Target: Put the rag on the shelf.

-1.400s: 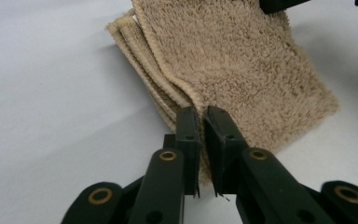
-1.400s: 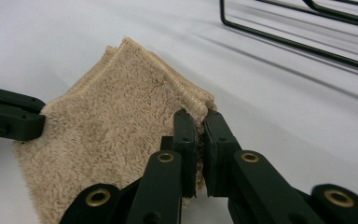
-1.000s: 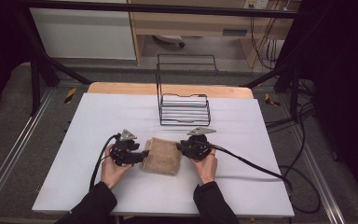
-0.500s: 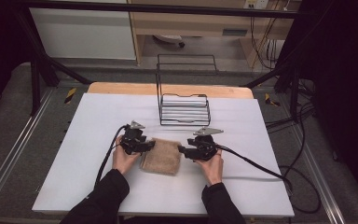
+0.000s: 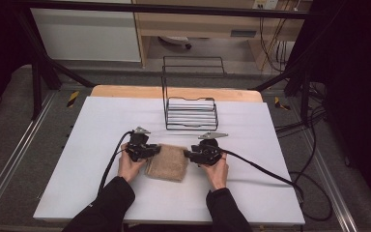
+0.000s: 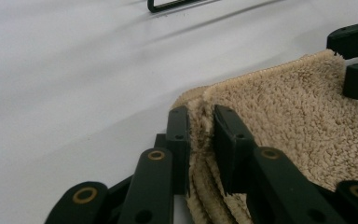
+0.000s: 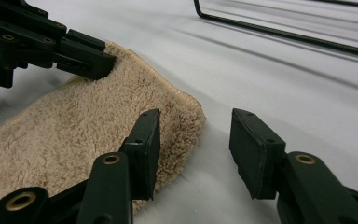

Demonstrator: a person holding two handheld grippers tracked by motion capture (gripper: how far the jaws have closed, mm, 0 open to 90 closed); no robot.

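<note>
From the high view, we hold the left gripper (image 5: 150, 150) at the towel's (image 5: 167, 163) ten o'clock corner and the right gripper (image 5: 189, 154) at its two o'clock corner, so the folded beige towel lies between the two tools, nearer our side of the white table (image 5: 101, 125), with the wire rack (image 5: 191, 112) standing well apart toward twelve o'clock; the towel's long axis runs roughly from twelve to six, tilted a little, and both hands sit about equally close to it. In the left gripper view, our left gripper (image 6: 200, 140) has just been closing, and its pads now pinch the stacked edges of the towel (image 6: 284, 112) at that corner; we see several plush layers squeezed between the black jaws, the hemmed edge running off toward two o'clock, where the other tool's tips sit at the far corner. In the right gripper view, our right gripper (image 7: 196, 140) stands spread, having just been closing a little: one pad rests against the towel (image 7: 88, 126) while the other hangs over bare table, so the corner lies toward ten o'clock of the gap and is not yet gripped. We judge the next move turns on sliding this tool toward that corner. The cloth looks thick, fuzzy, tan, neatly folded
</note>
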